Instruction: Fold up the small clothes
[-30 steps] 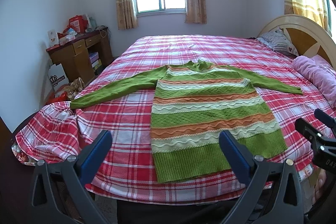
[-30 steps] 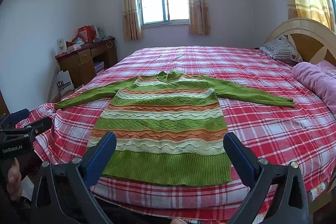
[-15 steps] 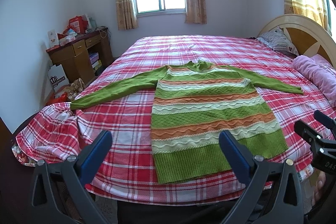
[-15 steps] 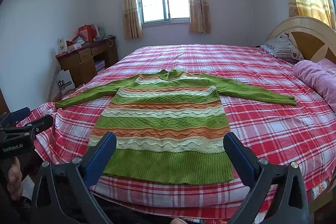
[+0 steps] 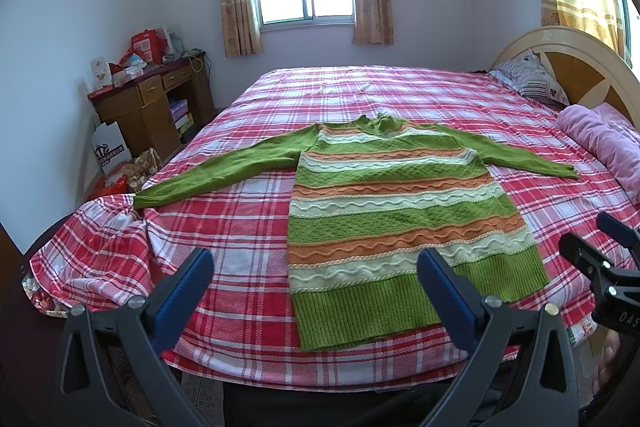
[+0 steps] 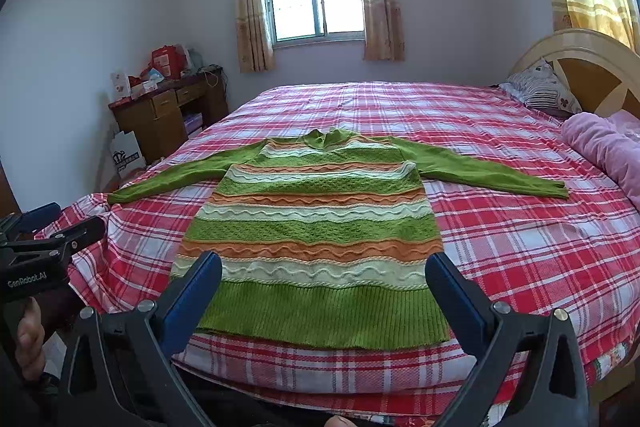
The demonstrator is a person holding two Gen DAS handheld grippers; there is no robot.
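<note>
Left hand-held gripper (image 5: 314, 263) spread wide, nothing between the blue pads, hovering off the near edge of the bed (image 5: 248, 227). Right hand-held gripper (image 6: 323, 265) likewise wide and empty, aimed straight at the ribbed hem. Each visible in the other's view: left one at 9 o'clock in the right wrist view, right one at 3 o'clock in the left.

Beyond the fingertips, at 12 o'clock: striped sweater (image 6: 316, 223) laid flat on the plaid sheet, collar toward the window, hem nearest, sleeves stretched out toward 10 and 2 o'clock. Folding not yet begun.

Likely soft, light and stretchy knit; probably limp when lifted, prone to sagging and dragging on the sheet. Little risk of slipping thanks to the textured weave. Best taken at a sleeve cuff (image 5: 144, 201) or shoulder seam, pinching only the knit and not the sheet below; hem corners (image 6: 438, 337) suited to the later lengthwise fold.
</note>
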